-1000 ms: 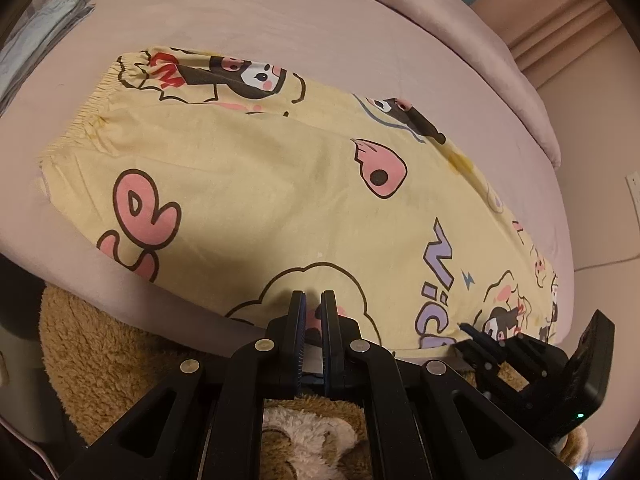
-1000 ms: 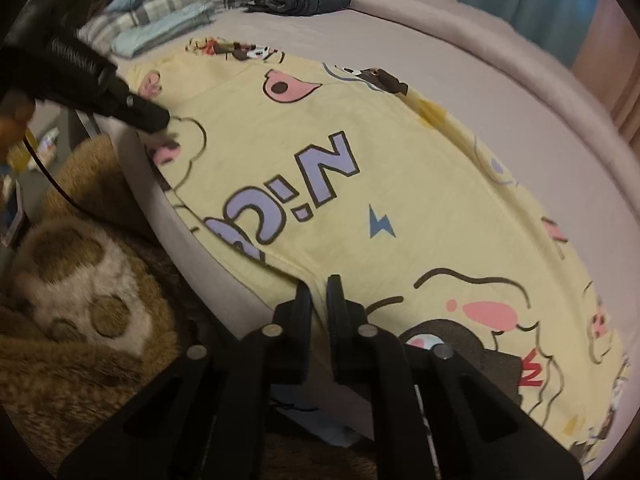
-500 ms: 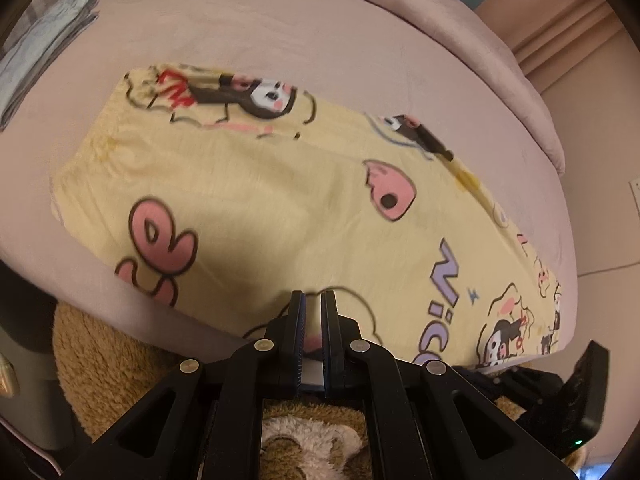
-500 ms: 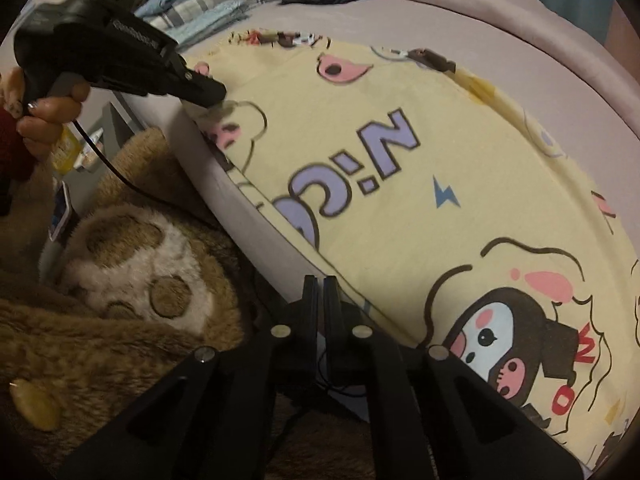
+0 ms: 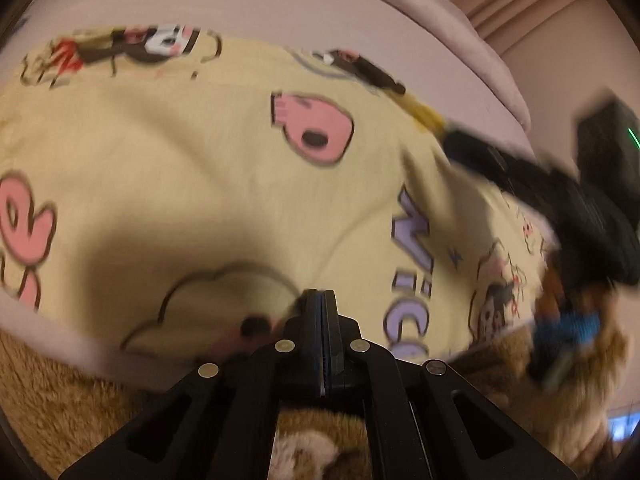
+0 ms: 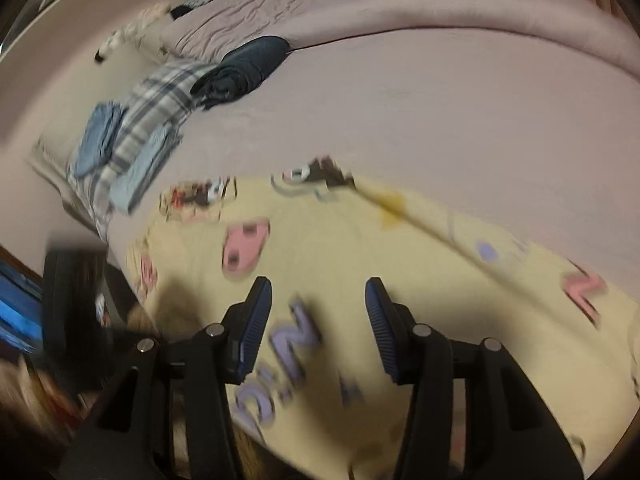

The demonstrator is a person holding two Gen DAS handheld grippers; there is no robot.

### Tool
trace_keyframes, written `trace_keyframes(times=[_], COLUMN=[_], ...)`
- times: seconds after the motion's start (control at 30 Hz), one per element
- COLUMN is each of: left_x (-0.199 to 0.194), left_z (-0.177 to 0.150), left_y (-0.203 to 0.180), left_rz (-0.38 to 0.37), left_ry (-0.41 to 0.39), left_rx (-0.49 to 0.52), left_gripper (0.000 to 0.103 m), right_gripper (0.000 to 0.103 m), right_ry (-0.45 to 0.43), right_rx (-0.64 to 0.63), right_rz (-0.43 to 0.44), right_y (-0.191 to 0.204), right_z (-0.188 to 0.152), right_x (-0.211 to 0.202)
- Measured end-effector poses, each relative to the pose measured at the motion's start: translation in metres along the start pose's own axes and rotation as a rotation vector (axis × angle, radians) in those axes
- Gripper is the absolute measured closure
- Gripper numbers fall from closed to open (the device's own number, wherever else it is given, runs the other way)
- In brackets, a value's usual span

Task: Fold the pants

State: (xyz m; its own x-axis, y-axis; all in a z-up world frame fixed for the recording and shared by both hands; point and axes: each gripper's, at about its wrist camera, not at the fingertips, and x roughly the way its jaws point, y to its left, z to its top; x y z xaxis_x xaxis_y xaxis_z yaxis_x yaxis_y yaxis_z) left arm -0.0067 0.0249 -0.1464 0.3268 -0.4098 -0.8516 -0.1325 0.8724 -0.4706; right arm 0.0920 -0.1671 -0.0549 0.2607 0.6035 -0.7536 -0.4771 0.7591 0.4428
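One pair of yellow cartoon-print pants [image 5: 208,168] lies spread on the mauve bed [image 5: 320,4], its near edge at the bed's edge above a brown plush rug [image 5: 52,392]; two grippers are in play; the left gripper [image 5: 323,300] has its jaws pressed together on the near edge of the fabric; the right gripper [image 6: 318,312] stands wide apart over the pants, holding nothing. Only the right wrist view shows the clothes at the far corner: one dark folded garment [image 6: 244,68], one plaid piece [image 6: 160,104], one blue denim piece [image 6: 100,136]. Both views are motion-blurred; the right gripper in the left view is a dark smear.
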Motion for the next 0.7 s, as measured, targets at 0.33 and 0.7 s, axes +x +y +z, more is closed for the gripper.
trace_keyframes(times=[0.33, 0.7], left_x=[-0.011, -0.059], left_z=[-0.019, 0.065], left_y=[0.012, 0.059], left_rz=[0.013, 0.312], left_ry=[0.091, -0.263], left_rx=[0.007, -0.032], left_gripper=[0.101, 0.101], right_gripper=[0.077, 0.07], right_ry=[-0.02, 0.003], right_rx=[0.087, -0.033], right_rz=[-0.159, -0.022], right_y=[-0.022, 0.041], right_z=[0.047, 0.067], right_x=[0.047, 0.055])
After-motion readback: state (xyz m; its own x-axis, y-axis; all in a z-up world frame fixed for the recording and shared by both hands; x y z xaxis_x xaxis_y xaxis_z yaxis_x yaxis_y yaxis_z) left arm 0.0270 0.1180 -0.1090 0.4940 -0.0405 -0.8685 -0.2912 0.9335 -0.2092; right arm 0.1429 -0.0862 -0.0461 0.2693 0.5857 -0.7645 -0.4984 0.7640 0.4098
